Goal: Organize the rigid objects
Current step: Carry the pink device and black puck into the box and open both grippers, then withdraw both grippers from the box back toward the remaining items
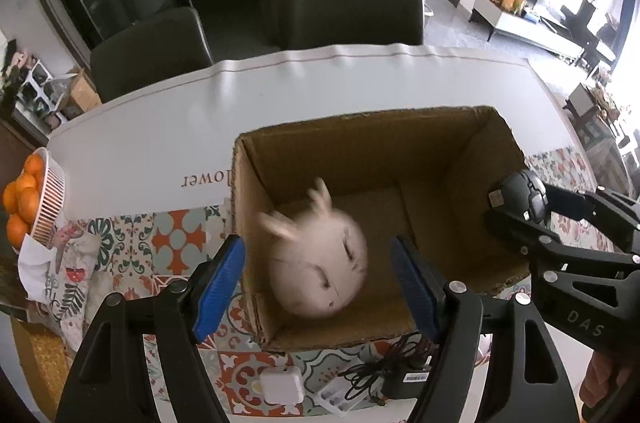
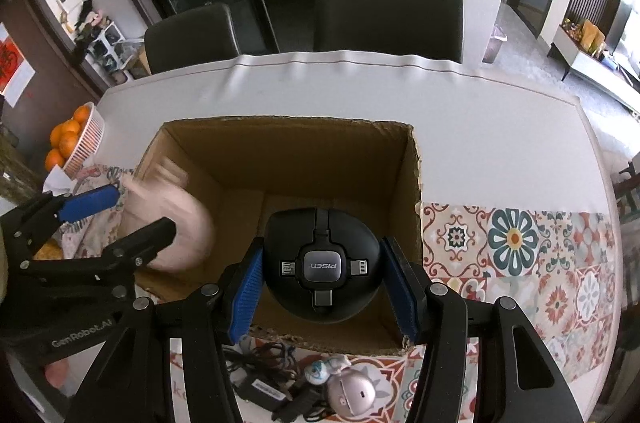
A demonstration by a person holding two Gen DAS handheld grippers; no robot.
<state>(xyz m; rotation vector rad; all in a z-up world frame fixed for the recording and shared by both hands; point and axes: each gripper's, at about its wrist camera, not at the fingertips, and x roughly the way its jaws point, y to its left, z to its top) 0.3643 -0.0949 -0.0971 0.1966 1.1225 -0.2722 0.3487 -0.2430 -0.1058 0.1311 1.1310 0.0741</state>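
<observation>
An open cardboard box stands on the table. A round white toy with ears is blurred between the fingers of my left gripper, inside the box mouth; the jaws stand wide apart and do not touch it. The toy also shows in the right wrist view next to the left gripper. My right gripper is shut on a round black PISEN charger above the box's near side; the charger also shows in the left wrist view.
In front of the box lie a white adapter, a black adapter with tangled cable and a small round figurine. A basket of oranges sits at the left edge. Two dark chairs stand behind the table.
</observation>
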